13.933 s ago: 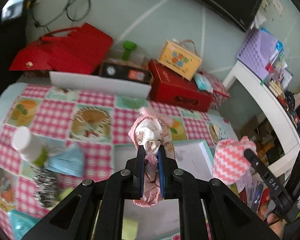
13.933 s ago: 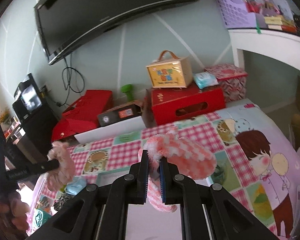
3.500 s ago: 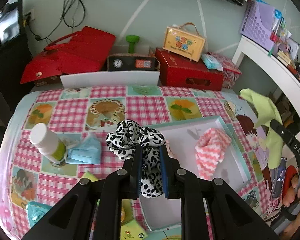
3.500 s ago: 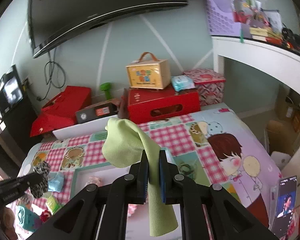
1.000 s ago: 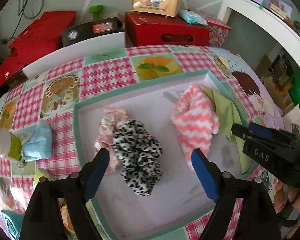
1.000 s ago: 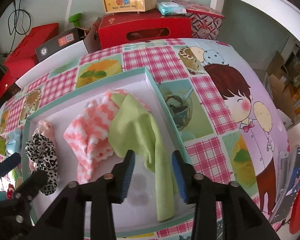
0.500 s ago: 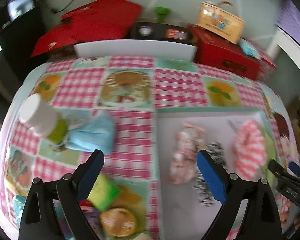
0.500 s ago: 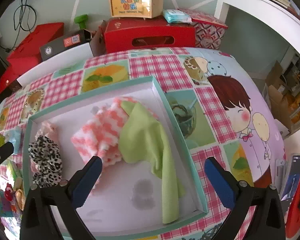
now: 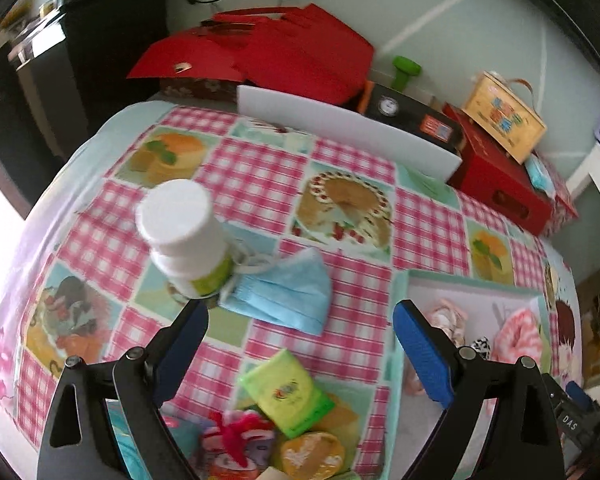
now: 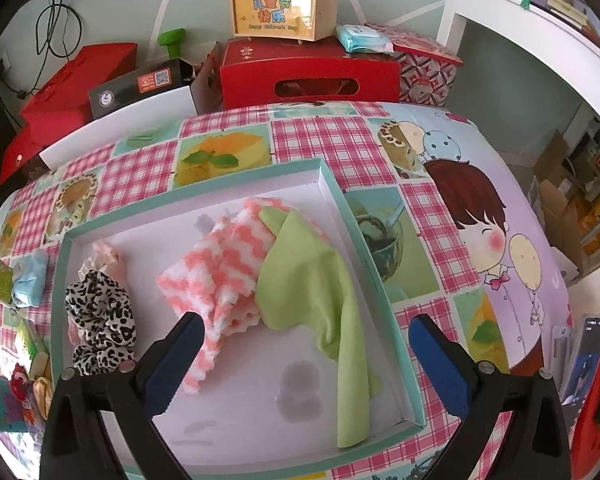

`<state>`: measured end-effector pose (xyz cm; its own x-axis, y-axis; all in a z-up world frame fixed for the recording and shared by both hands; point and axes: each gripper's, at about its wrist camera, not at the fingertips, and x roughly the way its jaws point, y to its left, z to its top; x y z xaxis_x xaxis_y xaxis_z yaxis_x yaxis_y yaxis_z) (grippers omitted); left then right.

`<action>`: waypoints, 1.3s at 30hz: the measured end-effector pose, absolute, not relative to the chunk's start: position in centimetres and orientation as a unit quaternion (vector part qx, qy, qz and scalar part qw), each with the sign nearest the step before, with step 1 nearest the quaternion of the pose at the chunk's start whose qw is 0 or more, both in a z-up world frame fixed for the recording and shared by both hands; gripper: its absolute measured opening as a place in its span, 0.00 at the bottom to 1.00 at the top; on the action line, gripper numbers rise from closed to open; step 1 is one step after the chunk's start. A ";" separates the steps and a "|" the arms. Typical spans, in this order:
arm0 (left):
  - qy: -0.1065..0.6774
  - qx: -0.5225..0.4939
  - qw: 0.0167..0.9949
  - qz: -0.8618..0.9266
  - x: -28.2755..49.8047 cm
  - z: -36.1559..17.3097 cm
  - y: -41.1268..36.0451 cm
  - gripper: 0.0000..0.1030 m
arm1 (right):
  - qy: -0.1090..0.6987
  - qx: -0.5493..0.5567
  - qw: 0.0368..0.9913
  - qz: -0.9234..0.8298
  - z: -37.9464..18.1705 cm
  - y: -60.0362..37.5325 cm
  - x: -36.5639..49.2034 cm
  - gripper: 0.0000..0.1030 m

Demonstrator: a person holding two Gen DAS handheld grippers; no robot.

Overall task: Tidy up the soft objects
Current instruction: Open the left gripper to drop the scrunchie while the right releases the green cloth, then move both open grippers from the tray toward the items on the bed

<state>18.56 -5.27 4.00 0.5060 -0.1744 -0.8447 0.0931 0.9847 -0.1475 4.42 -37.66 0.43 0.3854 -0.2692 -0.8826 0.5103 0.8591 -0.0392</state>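
Observation:
A white tray with a teal rim [image 10: 364,240] holds a pink-and-white chevron cloth [image 10: 220,276], a green cloth [image 10: 312,292], a leopard scrunchie [image 10: 100,324] and a pale pink scrunchie [image 10: 100,256]. My right gripper [image 10: 300,352] is open and empty above the tray's near half. My left gripper [image 9: 300,340] is open and empty above a blue face mask [image 9: 284,292] that lies on the checked cloth left of the tray [image 9: 472,282]. The mask also shows in the right wrist view [image 10: 30,278].
A white-capped bottle [image 9: 188,240] stands beside the mask. A green packet [image 9: 286,392], an orange round item [image 9: 312,454] and a red toy [image 9: 236,436] lie near the front edge. Red boxes [image 10: 308,76] and a yellow case [image 10: 282,8] stand behind the table.
Both grippers let go of their cloths in the tray and opened. My left gripper has swung left from the tray to over the blue mask. My right gripper has opened wider and drawn back slightly.

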 end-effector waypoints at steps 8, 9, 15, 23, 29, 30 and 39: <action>0.493 -0.043 0.869 -0.014 19.2 4.1 -1.2 0.91 | 0.493 0.114 0.829 -0.237 1.2 -37.0 4.5 1.00; 0.492 -0.045 0.869 -0.006 19.3 4.1 -0.6 0.91 | 0.491 0.113 0.831 -0.236 1.3 -36.8 4.5 1.00; 0.488 -0.051 0.871 0.036 19.4 4.3 2.6 0.91 | 0.482 0.100 0.842 -0.218 2.1 -35.0 5.0 1.00; 0.496 -0.039 0.865 0.069 19.3 3.9 4.6 0.91 | 0.479 0.076 0.858 -0.166 2.6 -31.0 6.4 1.00; 0.511 -0.019 0.856 0.072 19.3 3.2 4.6 0.91 | 0.488 0.049 0.862 -0.131 2.1 -27.7 7.5 1.00; 0.513 -0.018 0.855 0.073 19.3 3.0 4.7 0.91 | 0.490 0.043 0.862 -0.124 2.0 -26.9 7.7 1.00; 0.545 -0.015 0.836 0.066 19.8 0.9 4.5 0.91 | 0.498 0.001 0.865 -0.064 1.1 -21.1 9.1 1.00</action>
<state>19.81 4.52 0.88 0.3976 0.0937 -0.9128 -0.1255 0.9910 0.0470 9.08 -21.14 1.09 0.4958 -0.1088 -0.8616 0.1112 0.9919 -0.0613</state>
